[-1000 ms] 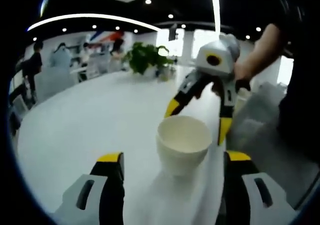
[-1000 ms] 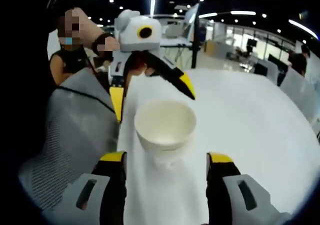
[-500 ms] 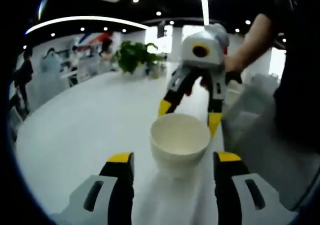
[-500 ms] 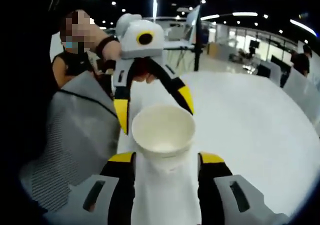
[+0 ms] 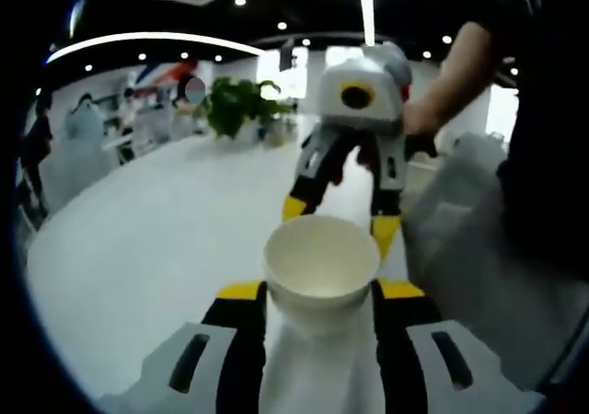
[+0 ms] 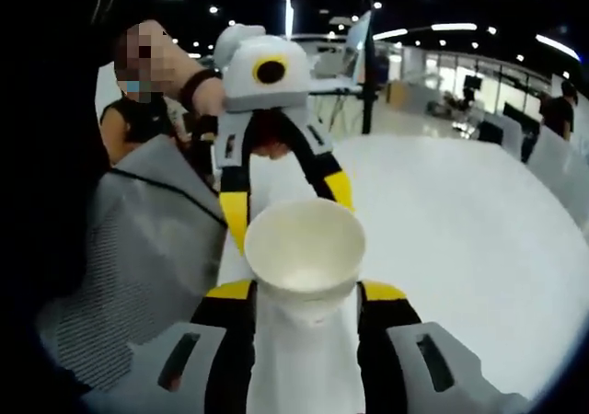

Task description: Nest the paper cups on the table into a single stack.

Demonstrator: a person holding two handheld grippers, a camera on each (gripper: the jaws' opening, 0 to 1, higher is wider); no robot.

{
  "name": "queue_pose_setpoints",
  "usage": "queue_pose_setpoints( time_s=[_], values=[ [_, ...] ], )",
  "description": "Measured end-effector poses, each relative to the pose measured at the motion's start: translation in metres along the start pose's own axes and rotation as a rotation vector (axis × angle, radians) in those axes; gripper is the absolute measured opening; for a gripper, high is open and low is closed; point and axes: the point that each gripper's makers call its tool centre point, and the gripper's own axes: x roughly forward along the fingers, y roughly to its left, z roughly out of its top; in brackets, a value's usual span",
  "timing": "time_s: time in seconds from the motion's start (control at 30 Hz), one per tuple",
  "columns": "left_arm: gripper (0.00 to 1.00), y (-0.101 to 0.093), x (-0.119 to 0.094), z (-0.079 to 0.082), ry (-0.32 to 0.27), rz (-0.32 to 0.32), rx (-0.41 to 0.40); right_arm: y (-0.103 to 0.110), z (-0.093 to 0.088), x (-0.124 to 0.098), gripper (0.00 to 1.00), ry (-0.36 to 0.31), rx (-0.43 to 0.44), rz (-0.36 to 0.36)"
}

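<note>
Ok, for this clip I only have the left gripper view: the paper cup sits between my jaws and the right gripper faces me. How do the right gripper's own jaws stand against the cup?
Observer: In the right gripper view, the right gripper has one jaw on each side of the paper cup, close under its rim. I can't confirm contact.
Operator: What's holding the left gripper?
Observer: A hand with a dark wristband holds the left gripper from behind.
Operator: Anything beyond it?
Observer: A dark upright post stands farther back.
</note>
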Motion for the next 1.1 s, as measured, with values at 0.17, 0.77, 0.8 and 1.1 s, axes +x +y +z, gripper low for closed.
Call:
queue_pose_setpoints(
  time_s=[0.17,0.77,0.8,1.1],
  values=[
    [0.46,0.001,0.002,0.002,-0.003,-0.008,-0.009,0.000,0.001,0.001,0.40,-0.008,0.006,0.004],
    [0.45,0.026,0.004,0.036,-0.012,-0.027,0.059,-0.026,0.020,-0.021,0.39,-0.066,-0.007,-0.062],
    [0.45,0.029,0.005,0.038,-0.015,-0.030,0.061,-0.032,0.022,-0.025,0.39,-0.074,-0.009,-0.077],
    [0.45,0.064,0.017,0.063,-0.010,-0.054,0.114,-0.073,0.029,-0.041,0.38,-0.082,-0.017,-0.146]
  ],
)
